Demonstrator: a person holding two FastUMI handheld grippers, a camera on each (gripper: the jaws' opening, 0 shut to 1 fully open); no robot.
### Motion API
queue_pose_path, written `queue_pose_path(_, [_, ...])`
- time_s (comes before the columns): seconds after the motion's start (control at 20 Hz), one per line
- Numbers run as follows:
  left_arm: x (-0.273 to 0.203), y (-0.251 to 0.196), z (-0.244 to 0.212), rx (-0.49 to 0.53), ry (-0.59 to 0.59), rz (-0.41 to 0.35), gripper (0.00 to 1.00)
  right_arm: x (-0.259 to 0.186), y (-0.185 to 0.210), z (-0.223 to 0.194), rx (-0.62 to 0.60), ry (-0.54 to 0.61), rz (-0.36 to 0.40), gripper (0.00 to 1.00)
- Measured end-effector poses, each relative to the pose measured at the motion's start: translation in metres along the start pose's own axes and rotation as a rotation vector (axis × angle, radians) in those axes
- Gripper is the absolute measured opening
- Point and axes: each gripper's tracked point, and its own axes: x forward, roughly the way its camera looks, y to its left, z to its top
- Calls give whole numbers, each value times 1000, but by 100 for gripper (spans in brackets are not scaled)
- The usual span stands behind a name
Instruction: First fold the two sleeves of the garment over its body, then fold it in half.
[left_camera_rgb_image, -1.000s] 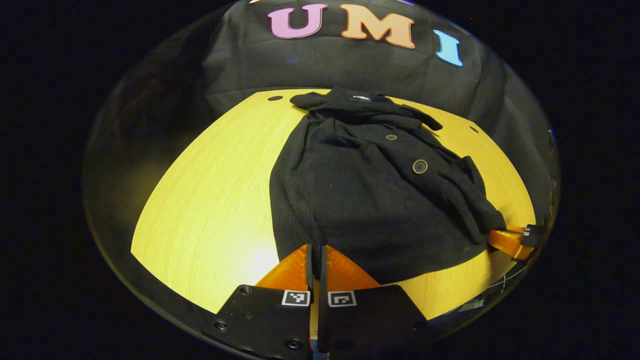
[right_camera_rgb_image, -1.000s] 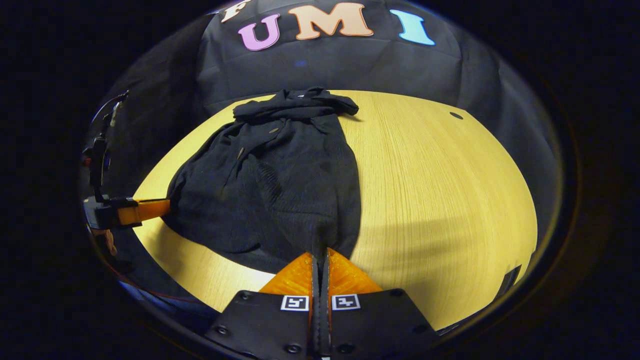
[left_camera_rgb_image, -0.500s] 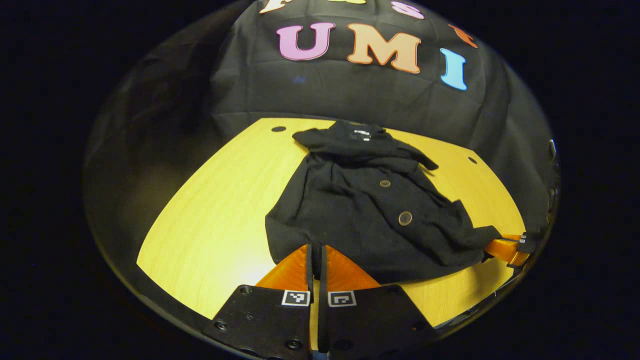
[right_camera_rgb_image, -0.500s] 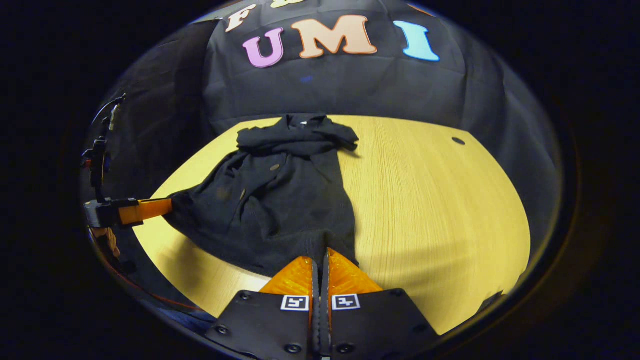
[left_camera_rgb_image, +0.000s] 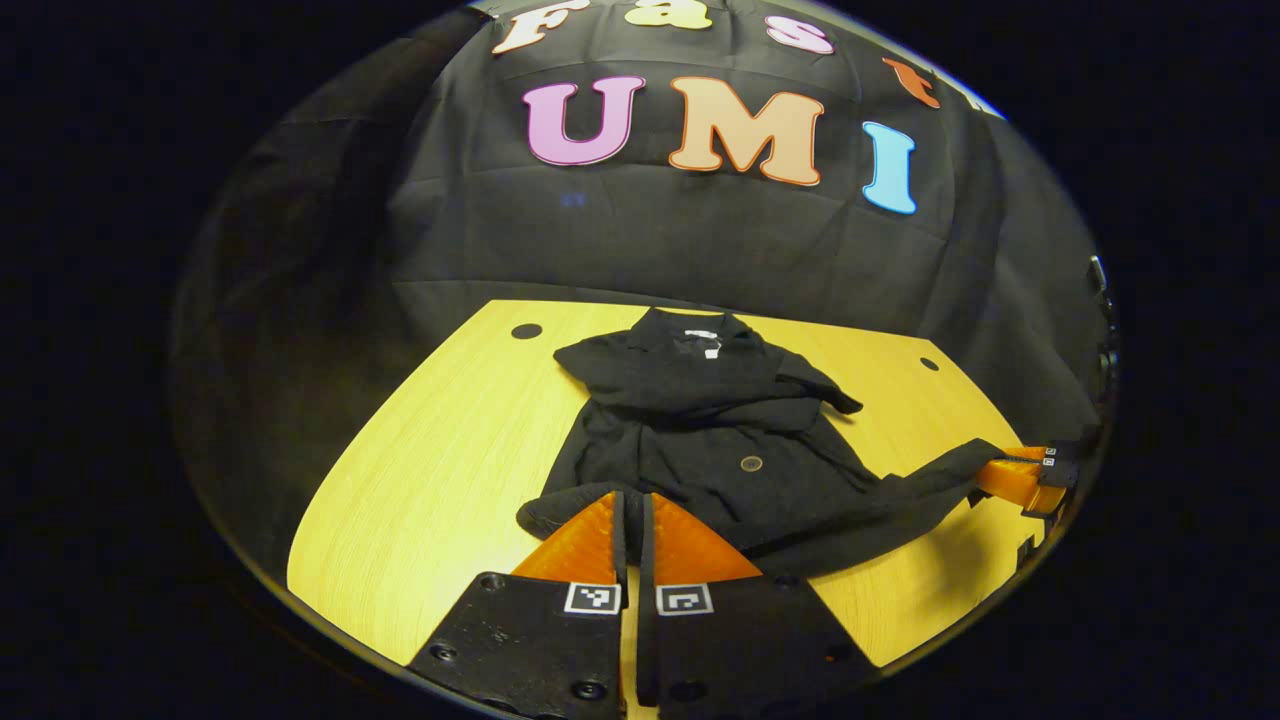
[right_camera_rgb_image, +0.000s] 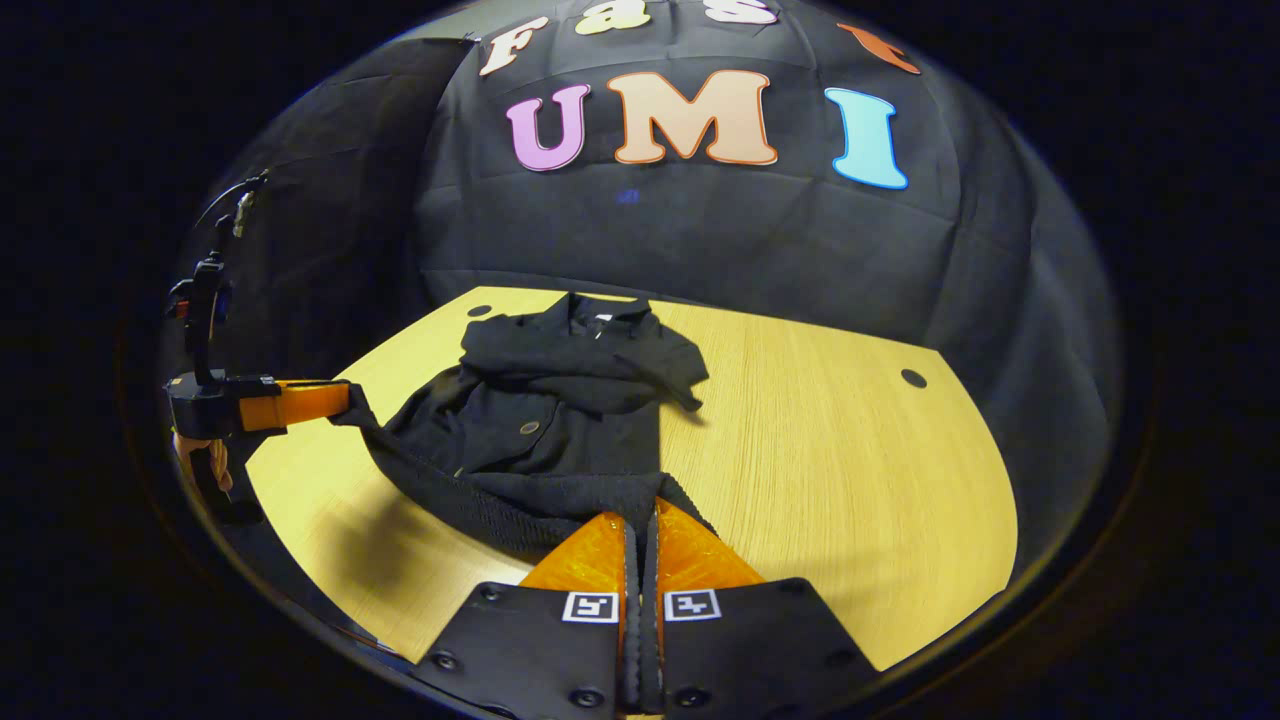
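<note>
A black buttoned garment (left_camera_rgb_image: 720, 440) lies on the yellow wooden table (left_camera_rgb_image: 440, 440), collar at the far end, both sleeves folded across its chest. My left gripper (left_camera_rgb_image: 632, 500) is shut on one corner of the bottom hem, which is raised off the table. At the far right, the right gripper (left_camera_rgb_image: 1020, 478) holds the other hem corner. In the right gripper view, my right gripper (right_camera_rgb_image: 640, 515) is shut on the hem of the garment (right_camera_rgb_image: 560, 400). From there the hem stretches in a band to the left gripper (right_camera_rgb_image: 300, 400) at the left.
The table (right_camera_rgb_image: 820, 440) has bare wood to the right of the garment, with a small round hole (right_camera_rgb_image: 912, 378) near its far edge. Another hole (left_camera_rgb_image: 526, 331) sits at the far left corner. A hand (right_camera_rgb_image: 195, 455) holds the left gripper. The black booth wall stands behind.
Both grippers have risen with the hem, lifting the garment's lower part off the table. The hem now hangs taut between them, and the collar end has stayed put.
</note>
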Motion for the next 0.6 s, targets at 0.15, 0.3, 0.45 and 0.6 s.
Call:
queue_pose_path(0.15, [21, 2, 27, -6, -29, -45, 0, 12, 2, 27, -10, -19, -55, 2])
queue_pose_path(0.3, [45, 6, 50, -21, -53, -74, 0, 27, 5, 57, -15, -46, -107, 2])
queue_pose_path(0.45, [66, 15, 66, 1, -57, -81, 0, 45, 8, 88, 7, -83, -138, 2])
queue_pose_path(0.6, [85, 17, 90, 5, -88, -105, 0, 66, 3, 111, 8, -92, -180, 2])
